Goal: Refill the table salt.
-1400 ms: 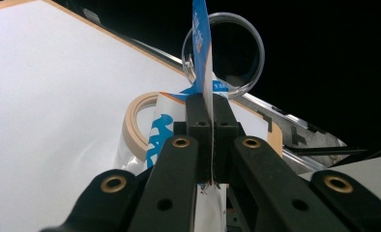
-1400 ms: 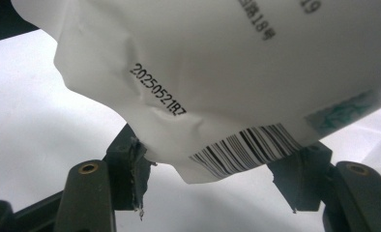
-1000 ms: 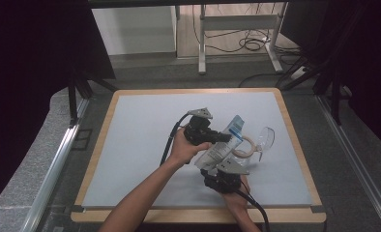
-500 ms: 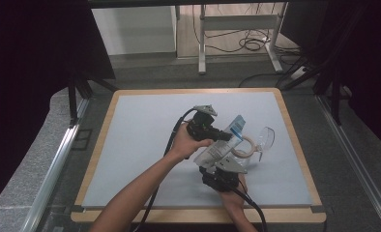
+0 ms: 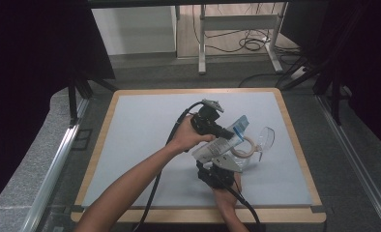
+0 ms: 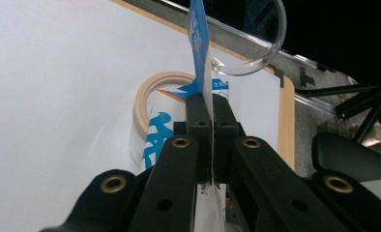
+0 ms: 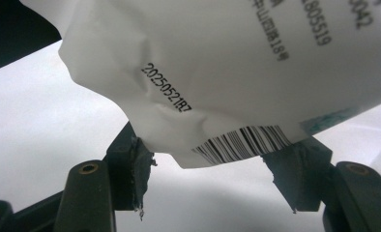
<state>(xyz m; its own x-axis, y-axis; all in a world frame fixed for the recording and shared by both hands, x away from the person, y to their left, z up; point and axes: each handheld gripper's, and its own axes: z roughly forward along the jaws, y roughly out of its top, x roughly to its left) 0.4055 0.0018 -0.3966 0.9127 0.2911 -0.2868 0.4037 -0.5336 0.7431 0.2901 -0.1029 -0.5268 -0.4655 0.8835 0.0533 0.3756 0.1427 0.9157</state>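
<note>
A white and blue plastic packet point(image 5: 223, 143) hangs above the white mat point(image 5: 140, 135), tilted with its blue end up. My left gripper point(image 5: 226, 132) is shut on the packet's thin edge point(image 6: 198, 29), and its jaws point(image 6: 206, 104) press flat together. Below it, my right gripper point(image 5: 212, 166) points up at the packet's lower end. The barcoded corner of the packet point(image 7: 227, 58) dips between the spread jaws of the right gripper point(image 7: 216, 169), which is open. A wooden ring point(image 5: 241, 147) lies on the mat under the packet point(image 6: 147, 94).
Clear safety glasses point(image 5: 263, 140) lie just right of the ring, and a lens point(image 6: 271, 43) curves beyond the packet. A wooden frame point(image 5: 287, 116) borders the mat. Cables trail from both grippers toward the near edge. Bare mat lies to the left and far side.
My left gripper has risen a little and drifted toward the far side with the packet in it. The right gripper has moved up slightly under the packet.
</note>
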